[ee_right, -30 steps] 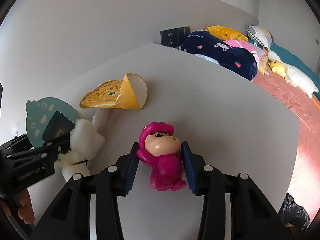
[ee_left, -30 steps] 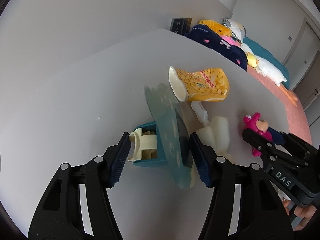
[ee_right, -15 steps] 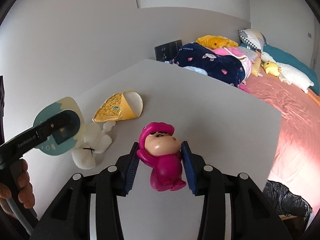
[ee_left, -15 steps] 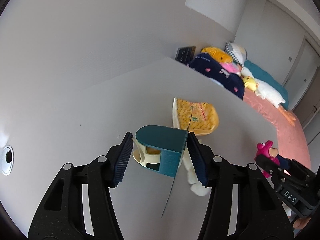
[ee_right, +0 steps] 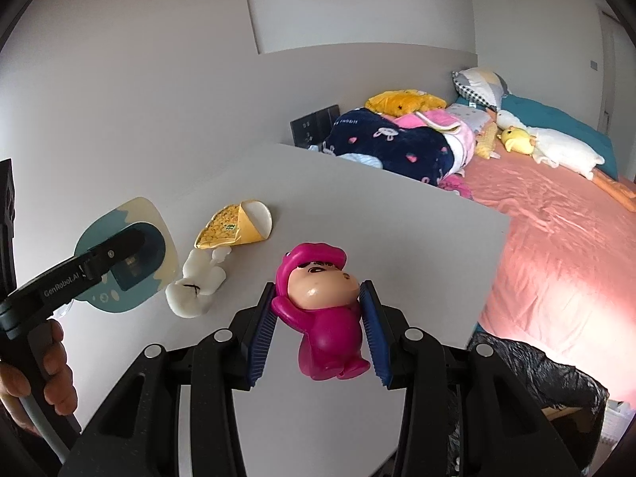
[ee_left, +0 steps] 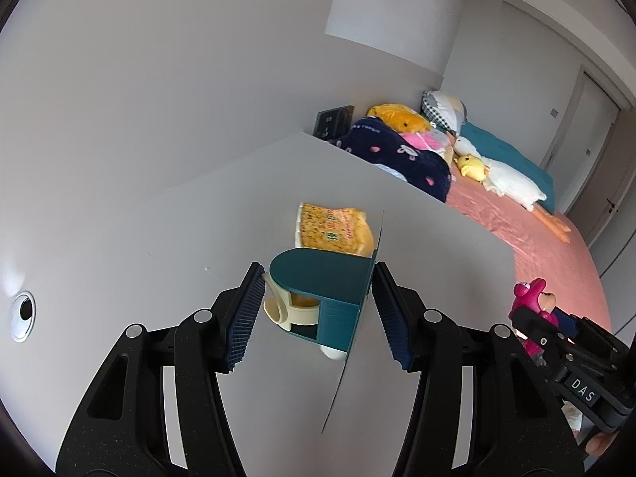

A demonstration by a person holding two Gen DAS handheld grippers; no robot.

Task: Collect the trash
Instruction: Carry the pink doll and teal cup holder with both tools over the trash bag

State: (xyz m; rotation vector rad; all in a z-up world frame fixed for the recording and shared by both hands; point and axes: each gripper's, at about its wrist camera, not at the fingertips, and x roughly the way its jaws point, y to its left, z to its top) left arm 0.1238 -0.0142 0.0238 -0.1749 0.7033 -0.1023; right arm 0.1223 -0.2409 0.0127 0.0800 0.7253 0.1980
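Gripping teal package (ee_left: pixel 330 302) in left gripper (ee_left: pixel 318 314), pink figure (ee_right: pixel 324 318) in right gripper (ee_right: pixel 318 334), above yellow wrapper (ee_right: pixel 234 230), white scrap (ee_right: pixel 194 290).

place: home bedroom | signs: bed (ee_right: pixel 556 214) (pink sheet), pillows (ee_right: pixel 479 83), plush toys (ee_right: pixel 564 151)

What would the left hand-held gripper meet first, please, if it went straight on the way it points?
Probably the yellow snack bag lying on the white table, just beyond the teal package it holds; depth is uncertain.

both grippers are black plastic with silver screws, and their fingers (ee_left: pixel 243 314) carry ribbed blue pads. white lettering marks the bodies. a hand (ee_right: pixel 37 377) grips one handle.
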